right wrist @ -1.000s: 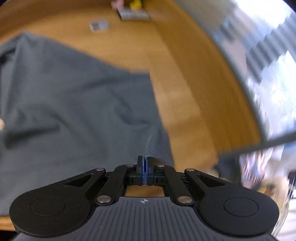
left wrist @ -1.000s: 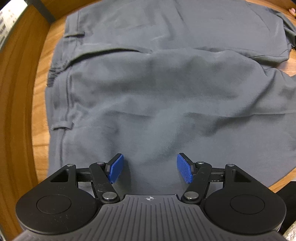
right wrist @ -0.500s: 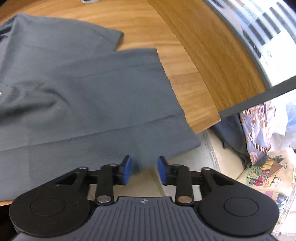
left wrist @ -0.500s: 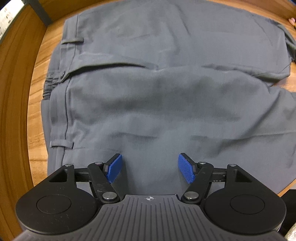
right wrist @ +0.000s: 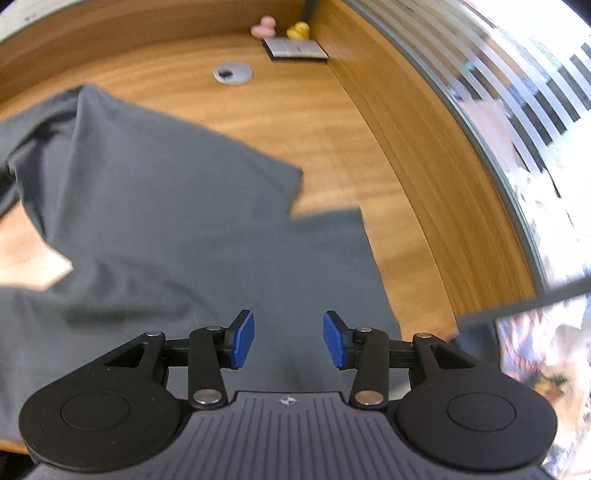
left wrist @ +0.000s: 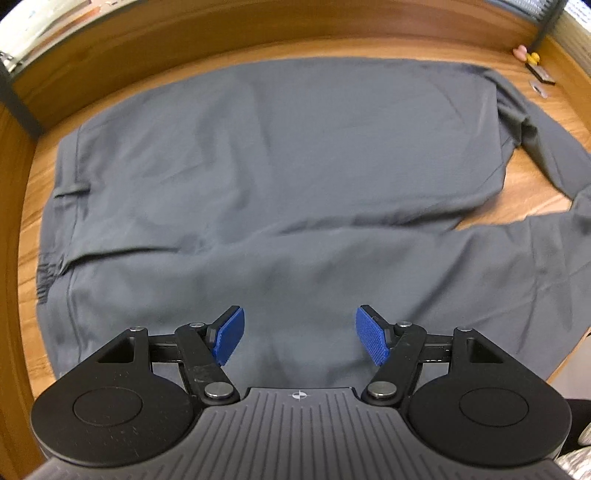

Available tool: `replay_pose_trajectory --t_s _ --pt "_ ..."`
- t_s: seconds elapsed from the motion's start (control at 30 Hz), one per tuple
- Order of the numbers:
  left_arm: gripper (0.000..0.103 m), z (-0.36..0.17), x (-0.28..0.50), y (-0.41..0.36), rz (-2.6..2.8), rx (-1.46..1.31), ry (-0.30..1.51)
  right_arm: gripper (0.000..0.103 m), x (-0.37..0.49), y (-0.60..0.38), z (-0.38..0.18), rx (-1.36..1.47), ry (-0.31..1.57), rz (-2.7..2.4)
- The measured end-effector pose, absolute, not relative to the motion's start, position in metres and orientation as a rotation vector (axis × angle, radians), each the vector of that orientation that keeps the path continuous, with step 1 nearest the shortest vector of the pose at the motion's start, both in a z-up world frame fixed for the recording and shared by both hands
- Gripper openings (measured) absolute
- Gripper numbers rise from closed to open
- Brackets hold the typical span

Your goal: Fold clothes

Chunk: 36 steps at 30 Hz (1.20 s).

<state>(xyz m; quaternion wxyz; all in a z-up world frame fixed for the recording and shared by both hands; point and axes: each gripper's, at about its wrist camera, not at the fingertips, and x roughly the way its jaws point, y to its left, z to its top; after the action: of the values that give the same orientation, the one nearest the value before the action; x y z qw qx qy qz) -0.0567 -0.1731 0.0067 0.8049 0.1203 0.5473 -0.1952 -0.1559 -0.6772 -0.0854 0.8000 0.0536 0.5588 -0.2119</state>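
Note:
Grey trousers (left wrist: 288,173) lie flat on the wooden table (left wrist: 535,206), waistband at the left, the two legs running right. My left gripper (left wrist: 300,339) hovers open above the nearer leg, close to the seat, with nothing between its blue pads. In the right wrist view the leg ends (right wrist: 177,229) lie side by side, hems toward the table's right edge. My right gripper (right wrist: 288,343) is above the nearer hem, its jaws opening, and no cloth sits between the pads.
A raised wooden wall (right wrist: 424,184) borders the table's right side and back. A round metal grommet (right wrist: 232,72), a flat grey card (right wrist: 295,48) and small pink and yellow figures (right wrist: 280,30) sit in the far corner. Patterned fabric (right wrist: 546,350) lies beyond the table's right edge.
My right gripper went from shut on the hem to open, and the hem now lies on the table. Both grippers have lifted, so more of the trousers shows in each view.

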Motion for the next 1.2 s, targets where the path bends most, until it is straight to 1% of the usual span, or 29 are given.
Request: replay_pose_trajectory --t_s 0.1,0.27,0.4,0.57,0.63,0.77,0.83,0.87,0.9,0.93,0.97,1.0,1.1,1.2 --pt "0.07 0.01 -0.052 -0.191 -0.374 0.242 1.167 0.052 -0.127 -0.694 -0.09 0.085 1.192 -0.414" --pt "0.07 0.016 -0.054 -0.218 -0.29 0.201 1.162 0.052 -0.084 -0.73 -0.105 0.079 1.19 -0.343" --pt "0.07 0.015 -0.055 -0.241 -0.223 0.162 1.164 0.053 -0.052 -0.758 -0.13 0.069 1.221 -0.262" --pt "0.07 0.016 -0.063 -0.267 -0.196 0.139 1.168 0.053 -0.034 -0.77 -0.153 0.074 1.26 -0.183" --pt "0.072 0.017 -0.065 -0.277 -0.197 0.144 1.173 0.053 -0.031 -0.77 -0.156 0.081 1.256 -0.165" --pt "0.073 0.017 -0.066 -0.293 -0.208 0.158 1.18 0.053 -0.029 -0.776 -0.159 0.123 1.247 -0.144" --pt "0.073 0.016 -0.066 -0.298 -0.211 0.16 1.181 0.05 -0.03 -0.779 -0.159 0.144 1.246 -0.132" --pt "0.073 0.016 -0.066 -0.3 -0.211 0.159 1.182 0.046 -0.031 -0.78 -0.159 0.152 1.243 -0.127" --pt "0.073 0.016 -0.066 -0.301 -0.211 0.157 1.183 0.039 -0.031 -0.781 -0.159 0.161 1.24 -0.118" --pt "0.073 0.015 -0.065 -0.302 -0.211 0.155 1.184 0.034 -0.032 -0.782 -0.158 0.172 1.236 -0.105" --pt "0.073 0.015 -0.065 -0.303 -0.212 0.154 1.188 0.014 -0.033 -0.782 -0.157 0.184 1.233 -0.092" --pt "0.073 0.014 -0.064 -0.304 -0.215 0.152 1.194 0.009 -0.033 -0.782 -0.157 0.209 1.23 -0.071" --pt "0.073 0.014 -0.064 -0.304 -0.214 0.154 1.197 0.008 -0.029 -0.778 -0.153 0.191 1.219 -0.054" --pt "0.073 0.017 -0.065 -0.302 -0.199 0.144 1.189 0.008 -0.019 -0.777 -0.137 0.13 1.18 -0.075"
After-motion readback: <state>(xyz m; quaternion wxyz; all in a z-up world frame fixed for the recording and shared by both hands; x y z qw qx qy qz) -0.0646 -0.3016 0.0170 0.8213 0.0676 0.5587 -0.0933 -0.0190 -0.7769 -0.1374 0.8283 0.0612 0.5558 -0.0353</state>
